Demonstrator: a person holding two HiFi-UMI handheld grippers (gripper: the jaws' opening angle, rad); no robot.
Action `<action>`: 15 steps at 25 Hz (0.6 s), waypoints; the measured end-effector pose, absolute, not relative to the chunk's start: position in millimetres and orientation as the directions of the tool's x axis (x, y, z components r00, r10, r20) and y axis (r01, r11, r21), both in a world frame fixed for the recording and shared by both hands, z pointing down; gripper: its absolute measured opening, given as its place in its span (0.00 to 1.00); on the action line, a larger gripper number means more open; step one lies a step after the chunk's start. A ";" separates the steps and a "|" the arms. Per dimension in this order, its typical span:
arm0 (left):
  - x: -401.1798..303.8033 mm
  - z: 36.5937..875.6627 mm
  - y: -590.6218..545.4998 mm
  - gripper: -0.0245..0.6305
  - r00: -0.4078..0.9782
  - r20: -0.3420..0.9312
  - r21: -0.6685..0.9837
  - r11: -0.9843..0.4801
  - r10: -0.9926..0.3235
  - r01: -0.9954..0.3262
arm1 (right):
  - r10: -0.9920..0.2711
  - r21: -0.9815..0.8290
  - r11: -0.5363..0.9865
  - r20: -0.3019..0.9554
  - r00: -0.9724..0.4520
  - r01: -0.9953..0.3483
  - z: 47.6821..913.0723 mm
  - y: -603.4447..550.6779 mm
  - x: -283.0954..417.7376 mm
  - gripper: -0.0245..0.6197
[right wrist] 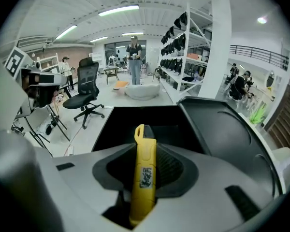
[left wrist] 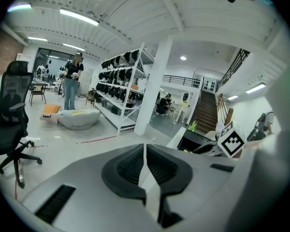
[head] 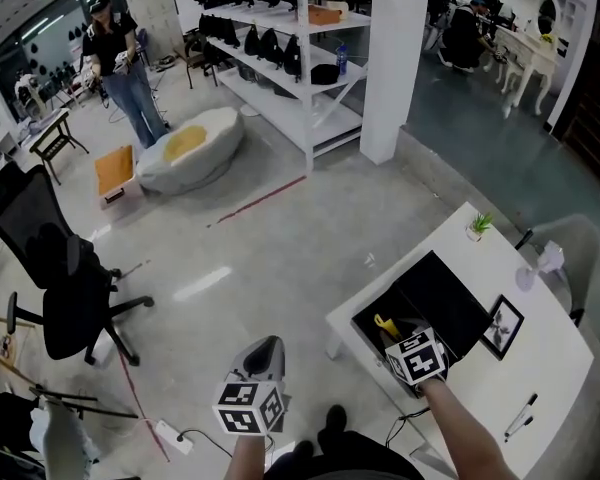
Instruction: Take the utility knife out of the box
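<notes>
A black box [head: 372,310] stands open on the white table [head: 540,368], its lid [head: 450,293] folded back to the right. My right gripper [head: 390,334] reaches into the box and is shut on the yellow utility knife [head: 384,324]. In the right gripper view the utility knife [right wrist: 144,173] stands lengthwise between the two dark pads [right wrist: 171,166], its hooked end pointing over the box's dark inside [right wrist: 135,122]. My left gripper [head: 262,353] hangs over the floor left of the table, apart from the box. Its jaws are shut with nothing between them [left wrist: 145,151].
On the table are a small potted plant [head: 478,225], a framed picture [head: 503,326] and a pen [head: 520,418]. A black office chair [head: 60,268] and a power strip [head: 170,436] are on the floor at left. White shelving [head: 280,38], a pillar [head: 395,58] and a person [head: 120,63] stand farther off.
</notes>
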State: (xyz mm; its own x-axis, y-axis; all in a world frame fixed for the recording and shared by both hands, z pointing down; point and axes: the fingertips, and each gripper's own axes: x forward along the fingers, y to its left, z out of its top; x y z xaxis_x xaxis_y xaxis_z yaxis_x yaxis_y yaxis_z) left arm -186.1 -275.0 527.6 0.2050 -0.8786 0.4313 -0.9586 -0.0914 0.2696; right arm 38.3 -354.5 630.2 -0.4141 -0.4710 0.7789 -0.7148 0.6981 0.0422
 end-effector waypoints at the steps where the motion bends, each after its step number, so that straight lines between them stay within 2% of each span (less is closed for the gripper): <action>1: -184.9 527.2 -275.1 0.07 0.210 0.430 0.270 -0.097 -0.878 -0.958 | -0.481 0.040 0.695 0.768 -0.423 -0.718 626.3 -354.4 38.5 0.23; 15: -162.7 513.4 -276.8 0.07 0.287 0.403 0.260 -0.193 -0.869 -0.946 | -0.647 -0.020 0.612 0.562 -0.515 -0.791 559.4 -344.9 46.6 0.23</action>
State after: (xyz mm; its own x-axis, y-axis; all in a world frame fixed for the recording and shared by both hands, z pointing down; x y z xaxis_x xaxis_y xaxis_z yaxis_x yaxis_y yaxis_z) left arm -162.7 -276.8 513.4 0.2875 -0.8691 0.4026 -0.9463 -0.1926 0.2598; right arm 46.6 -344.9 559.4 -0.5152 -0.6472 0.5618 -0.7907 0.6118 -0.0204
